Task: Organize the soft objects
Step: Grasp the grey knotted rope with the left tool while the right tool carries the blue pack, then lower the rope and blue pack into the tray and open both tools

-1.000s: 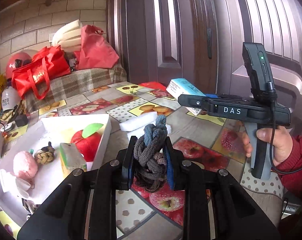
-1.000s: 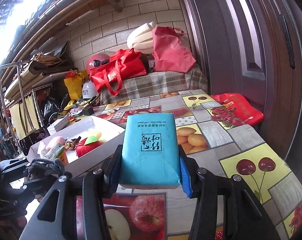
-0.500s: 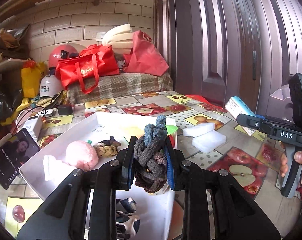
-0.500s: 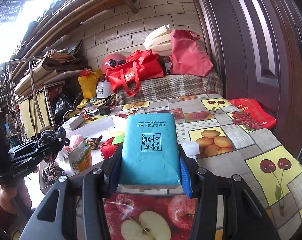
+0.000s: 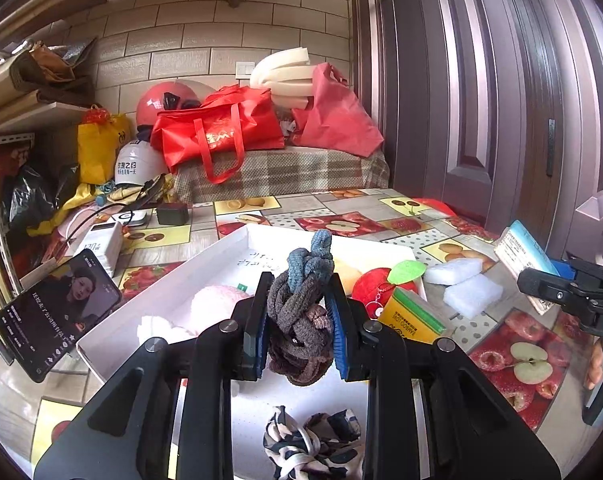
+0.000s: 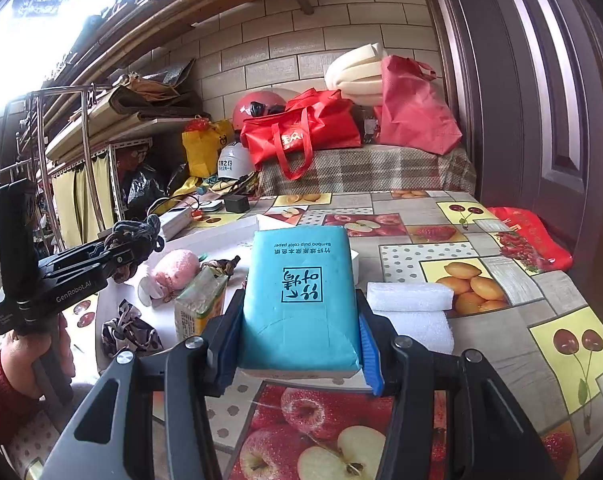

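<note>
- Since the frame 1 second ago, the left gripper (image 5: 300, 322) has swung from the fruit-print tablecloth over to the shallow white cardboard tray (image 5: 217, 254), and it now hangs above the tray's near end.
- Its jaws pinch a knotted bundle of grey, brown and blue fabric hair ties (image 5: 301, 312), which stands upright between the blue pads and pokes out above them.
- The right gripper (image 6: 299, 334) has its jaws pressed on a teal plastic-wrapped pack of tissue paper (image 6: 299, 300), held above the table just right of the tray.
- Inside the tray lie a black-and-white patterned scrunchie (image 5: 313, 442) directly under the left gripper, a pink plush toy (image 5: 215, 304), a red plush apple with a green leaf (image 5: 375, 286) and a yellow-green tissue packet (image 5: 411, 314).
- 2 white foam blocks (image 6: 409, 308) rest on the fruit-print tablecloth (image 6: 501, 280) beside the tray.
- A black smartphone (image 5: 57, 314) leans left of the tray, its screen lit.
</note>
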`<state>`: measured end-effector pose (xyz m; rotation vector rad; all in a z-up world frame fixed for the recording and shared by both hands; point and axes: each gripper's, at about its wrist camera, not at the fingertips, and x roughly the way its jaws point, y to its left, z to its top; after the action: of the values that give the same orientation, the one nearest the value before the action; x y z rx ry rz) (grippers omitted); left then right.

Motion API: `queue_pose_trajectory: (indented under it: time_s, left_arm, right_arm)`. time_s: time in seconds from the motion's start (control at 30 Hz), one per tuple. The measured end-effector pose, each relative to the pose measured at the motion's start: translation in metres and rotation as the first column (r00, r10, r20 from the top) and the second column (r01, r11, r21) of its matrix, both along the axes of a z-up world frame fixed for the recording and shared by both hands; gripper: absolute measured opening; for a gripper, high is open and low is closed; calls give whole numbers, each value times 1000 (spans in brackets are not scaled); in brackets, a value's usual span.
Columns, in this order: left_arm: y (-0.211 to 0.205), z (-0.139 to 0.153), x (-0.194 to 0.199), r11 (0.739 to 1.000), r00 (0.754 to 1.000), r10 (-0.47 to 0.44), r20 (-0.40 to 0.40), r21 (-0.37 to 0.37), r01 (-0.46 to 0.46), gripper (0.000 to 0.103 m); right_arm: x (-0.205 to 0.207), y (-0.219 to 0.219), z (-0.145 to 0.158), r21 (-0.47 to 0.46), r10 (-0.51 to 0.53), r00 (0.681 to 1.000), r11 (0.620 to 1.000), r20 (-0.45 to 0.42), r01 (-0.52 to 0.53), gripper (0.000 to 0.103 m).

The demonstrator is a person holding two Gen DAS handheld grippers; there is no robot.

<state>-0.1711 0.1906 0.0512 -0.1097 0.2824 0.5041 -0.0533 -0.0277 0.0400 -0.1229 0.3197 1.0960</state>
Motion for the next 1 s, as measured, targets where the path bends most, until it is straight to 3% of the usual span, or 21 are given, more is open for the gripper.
queue_pose_trajectory:
  time_s: [0.3,0.47,0.7,0.87,1.0]
  left_arm:
    - [38,-3,-3,993,995,101,4,-64,-101,25]
    - [49,-3,8,985,986,164,-18,-43,-164,25]
    - [61,-6,16,983,984,170,-44,-64,-172,25]
    - [67,-7,18,981,985,162,-54,-97,-167,25]
    - [68,-6,17,980,985,163,-50,-105,-167,25]
  right_arm:
    - [-28,40,-3,-35,86,996,996,37,-85,50]
    - [-47,73,-4,-47,144,988,989,55,-142,49]
    - [-65,109,-3,-68,194,978,979,75,-190,49]
    - [-50,130,-4,-78,170,985,983,29,-167,49]
    - [-42,148,-4,-96,147,988,985,45,-142,50]
